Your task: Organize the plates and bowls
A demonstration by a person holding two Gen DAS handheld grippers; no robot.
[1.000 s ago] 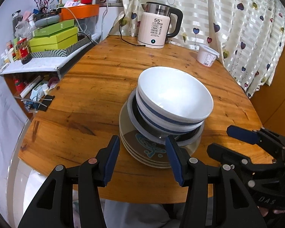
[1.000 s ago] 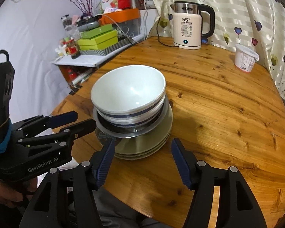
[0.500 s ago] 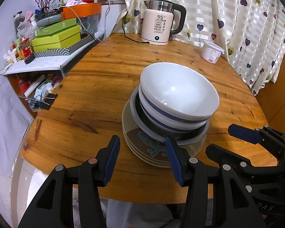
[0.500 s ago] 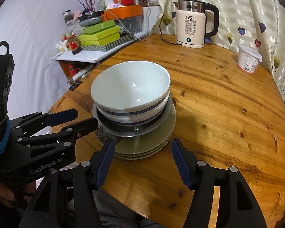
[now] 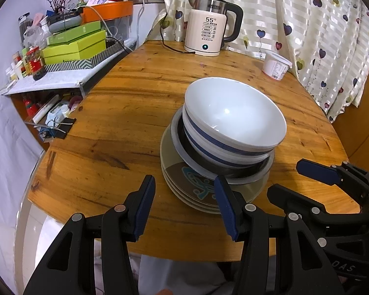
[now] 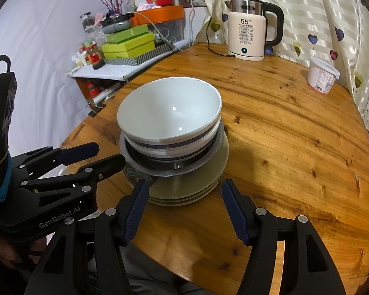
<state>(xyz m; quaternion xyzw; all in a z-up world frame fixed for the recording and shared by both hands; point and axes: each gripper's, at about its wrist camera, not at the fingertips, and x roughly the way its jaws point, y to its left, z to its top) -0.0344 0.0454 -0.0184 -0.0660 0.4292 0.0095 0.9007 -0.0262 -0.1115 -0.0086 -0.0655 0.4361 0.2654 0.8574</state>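
Two nested white bowls with blue stripes (image 5: 233, 115) (image 6: 169, 108) sit in a shallow steel dish (image 5: 233, 178) (image 6: 209, 157). The dish rests on a stack of olive plates (image 5: 182, 184) (image 6: 196, 186) on the round wooden table (image 5: 125, 103). My left gripper (image 5: 184, 184) hovers open at the stack's near left side, nothing between its fingers. My right gripper (image 6: 184, 186) hovers open at the stack's near right side, also holding nothing. Each gripper shows in the other's view: the right gripper (image 5: 305, 182), the left gripper (image 6: 100, 156).
A cream electric kettle (image 5: 209, 27) with its cord stands at the table's far edge, and a white lidded tub (image 5: 275, 66) at the far right by the heart-patterned curtain. A cluttered side shelf with green boxes (image 5: 73, 46) adjoins the table's left.
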